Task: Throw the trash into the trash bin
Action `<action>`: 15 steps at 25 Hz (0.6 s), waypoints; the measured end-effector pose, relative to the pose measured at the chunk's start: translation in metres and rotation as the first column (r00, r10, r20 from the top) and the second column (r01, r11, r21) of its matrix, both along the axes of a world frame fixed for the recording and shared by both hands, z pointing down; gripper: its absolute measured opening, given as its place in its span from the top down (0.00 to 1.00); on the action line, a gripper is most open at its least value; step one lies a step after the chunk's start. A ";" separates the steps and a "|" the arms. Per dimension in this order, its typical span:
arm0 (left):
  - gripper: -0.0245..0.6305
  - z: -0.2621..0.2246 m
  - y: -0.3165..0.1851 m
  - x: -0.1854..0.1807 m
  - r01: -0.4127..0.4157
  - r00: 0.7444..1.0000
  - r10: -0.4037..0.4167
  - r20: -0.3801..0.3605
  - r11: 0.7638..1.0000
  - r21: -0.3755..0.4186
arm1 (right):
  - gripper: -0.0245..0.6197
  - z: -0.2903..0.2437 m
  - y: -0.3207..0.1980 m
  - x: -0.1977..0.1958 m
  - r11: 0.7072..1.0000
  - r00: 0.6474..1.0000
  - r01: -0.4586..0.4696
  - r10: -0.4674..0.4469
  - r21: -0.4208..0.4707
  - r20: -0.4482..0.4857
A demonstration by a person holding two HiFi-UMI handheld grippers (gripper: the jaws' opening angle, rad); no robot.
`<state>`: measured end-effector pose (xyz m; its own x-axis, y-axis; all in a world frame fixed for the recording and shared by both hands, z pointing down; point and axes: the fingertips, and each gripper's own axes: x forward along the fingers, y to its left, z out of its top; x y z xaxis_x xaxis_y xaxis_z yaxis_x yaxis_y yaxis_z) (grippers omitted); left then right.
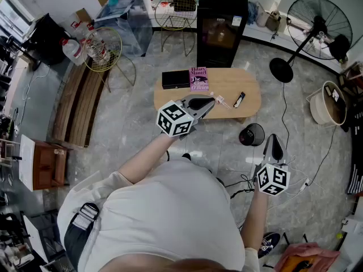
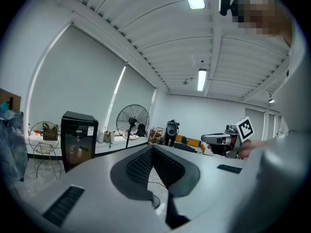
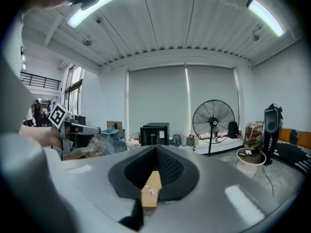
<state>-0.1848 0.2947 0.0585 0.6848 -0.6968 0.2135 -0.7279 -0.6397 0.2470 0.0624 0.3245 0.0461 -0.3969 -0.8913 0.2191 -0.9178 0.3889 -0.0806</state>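
Head view: thin clear plastic wrapper [image 1: 222,101] lies on oval light-wood table [image 1: 249,89], round black bin [image 1: 251,135] just beside the table. Left gripper [image 1: 212,101] and right gripper [image 1: 274,139] jaws both closed.

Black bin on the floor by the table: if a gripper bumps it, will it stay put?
Probably not. The black bin looks small next to the furniture around it, so it is likely light. It stands on a glossy stone floor, where it would probably slide when nudged. It is round, so it might roll away if it tipped over.
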 end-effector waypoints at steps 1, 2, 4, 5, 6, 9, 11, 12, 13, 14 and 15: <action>0.95 0.000 -0.001 0.000 0.000 1.000 0.000 -0.001 1.000 -0.002 | 0.95 -0.001 -0.002 0.000 1.000 1.000 0.000 0.000 0.000 0.000; 0.95 0.000 -0.003 0.001 0.000 1.000 0.000 -0.001 1.000 -0.004 | 0.95 -0.001 -0.003 0.000 1.000 1.000 0.001 -0.001 -0.001 0.000; 0.95 0.001 -0.006 0.001 -0.001 1.000 0.001 -0.003 1.000 -0.006 | 0.95 -0.002 -0.006 -0.001 1.000 1.000 0.003 -0.003 0.001 -0.001; 0.95 0.001 -0.007 0.001 -0.001 1.000 0.001 -0.003 1.000 -0.006 | 0.95 -0.003 -0.008 -0.001 1.000 1.000 0.004 -0.004 0.002 -0.002; 0.95 0.001 -0.007 0.001 -0.002 1.000 0.002 -0.003 1.000 -0.006 | 0.95 -0.003 -0.009 -0.002 1.000 1.000 0.005 -0.005 0.003 -0.002; 0.95 0.002 -0.008 0.001 -0.007 1.000 0.007 -0.002 1.000 -0.004 | 0.95 -0.003 -0.011 -0.004 1.000 1.000 0.000 0.000 0.002 -0.001; 0.95 0.001 -0.007 0.002 -0.012 1.000 0.012 -0.001 1.000 0.000 | 0.95 -0.003 -0.011 -0.003 1.000 1.000 -0.005 0.006 -0.001 0.006; 0.95 0.000 -0.007 0.002 -0.014 1.000 0.014 0.000 1.000 0.002 | 0.95 -0.003 -0.011 -0.003 1.000 1.000 -0.007 0.007 -0.004 0.008; 0.95 0.000 -0.007 0.002 -0.015 1.000 0.015 0.000 1.000 0.002 | 0.95 -0.003 -0.012 -0.004 1.000 1.000 -0.008 0.008 -0.006 0.007; 0.95 0.000 -0.007 0.002 -0.016 1.000 0.016 -0.001 1.000 0.002 | 0.95 -0.002 -0.013 -0.004 1.000 1.000 -0.008 0.008 -0.008 0.004; 0.95 0.000 -0.008 0.001 -0.017 1.000 0.017 -0.002 1.000 0.001 | 0.95 -0.002 -0.013 -0.005 1.000 1.000 -0.009 0.009 -0.010 0.000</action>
